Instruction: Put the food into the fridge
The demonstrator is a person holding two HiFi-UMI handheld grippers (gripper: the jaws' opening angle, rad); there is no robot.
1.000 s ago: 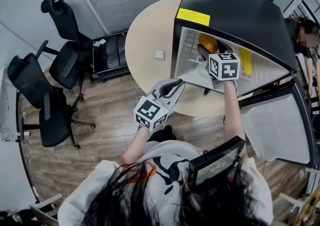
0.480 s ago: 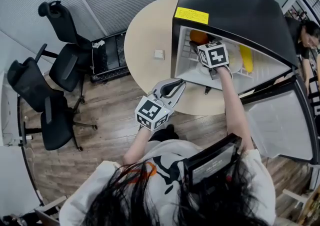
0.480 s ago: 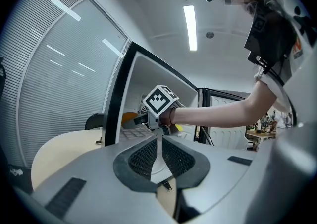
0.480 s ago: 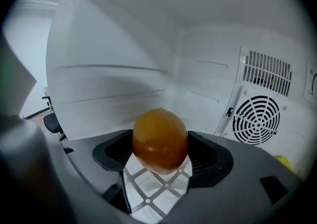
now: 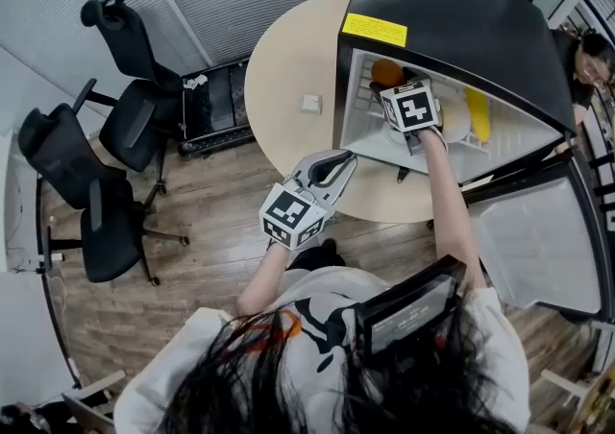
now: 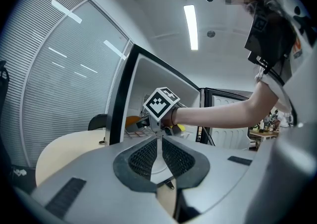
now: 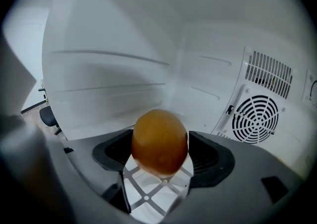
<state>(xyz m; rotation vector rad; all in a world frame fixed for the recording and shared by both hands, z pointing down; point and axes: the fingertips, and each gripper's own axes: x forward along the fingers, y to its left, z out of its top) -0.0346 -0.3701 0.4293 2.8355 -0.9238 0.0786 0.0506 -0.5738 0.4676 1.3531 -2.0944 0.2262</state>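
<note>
No readable text; yellow label (image 5: 374,30) on fridge (image 5: 471,24) illegible.

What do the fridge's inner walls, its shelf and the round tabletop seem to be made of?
Inner walls: likely moulded white plastic, smooth with a soft sheen and raised ribs.
Shelf: white open grid, probably coated wire.
Tabletop: matte beige, perhaps laminate; no wood grain shows.

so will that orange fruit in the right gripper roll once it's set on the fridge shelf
Probably a little: the orange fruit is rounded and smooth, so it may roll, though the grid shelf under it could catch it. It looks firm, showing no dent between the pads of the right gripper, so it is likely not fragile.
</note>
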